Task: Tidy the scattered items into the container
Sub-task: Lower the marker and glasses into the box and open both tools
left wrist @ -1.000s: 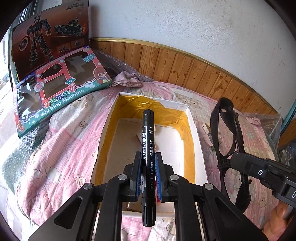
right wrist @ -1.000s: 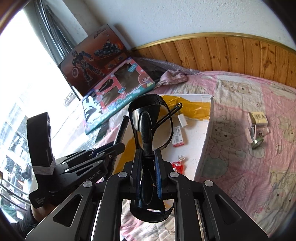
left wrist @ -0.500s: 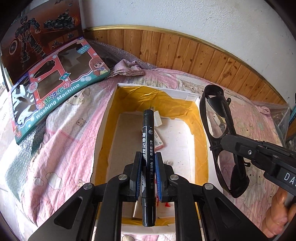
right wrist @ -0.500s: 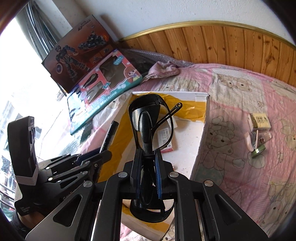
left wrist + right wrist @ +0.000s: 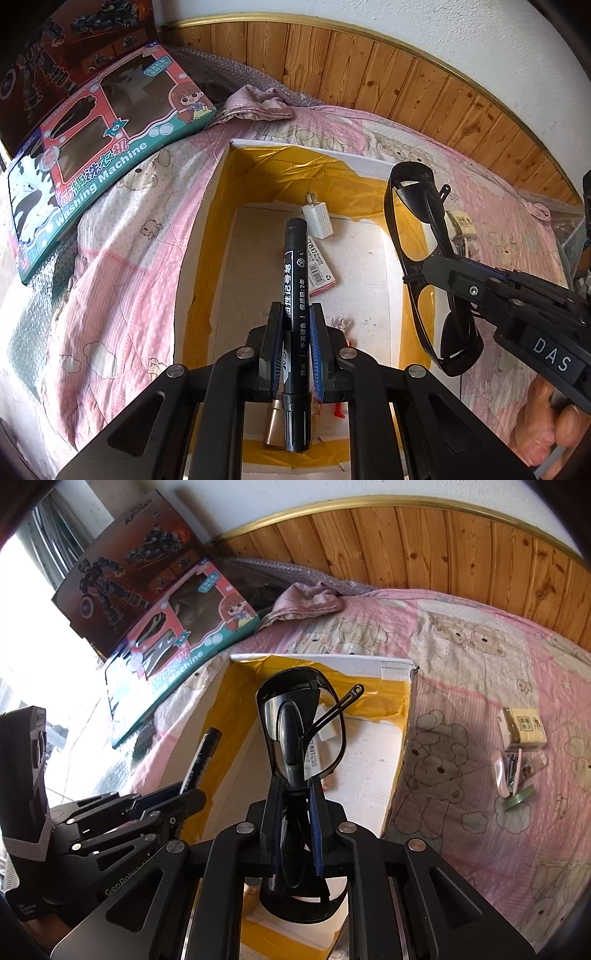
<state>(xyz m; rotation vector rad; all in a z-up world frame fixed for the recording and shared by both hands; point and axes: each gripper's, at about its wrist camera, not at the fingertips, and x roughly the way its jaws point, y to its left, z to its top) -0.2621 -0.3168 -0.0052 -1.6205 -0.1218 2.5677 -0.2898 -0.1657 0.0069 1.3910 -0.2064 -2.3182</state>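
Box [image 5: 207, 236] holds white plug [image 5: 317, 218], packet [image 5: 319, 267]; left tool [image 5: 293, 341] clamps marker [image 5: 293, 295], right tool [image 5: 295, 823] clamps glasses [image 5: 301, 723].

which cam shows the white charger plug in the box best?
Left wrist. The white charger plug lies in full view on the box floor, just past the marker tip. In the right wrist view the held sunglasses cover most of it; only a white sliver shows beside the lens.
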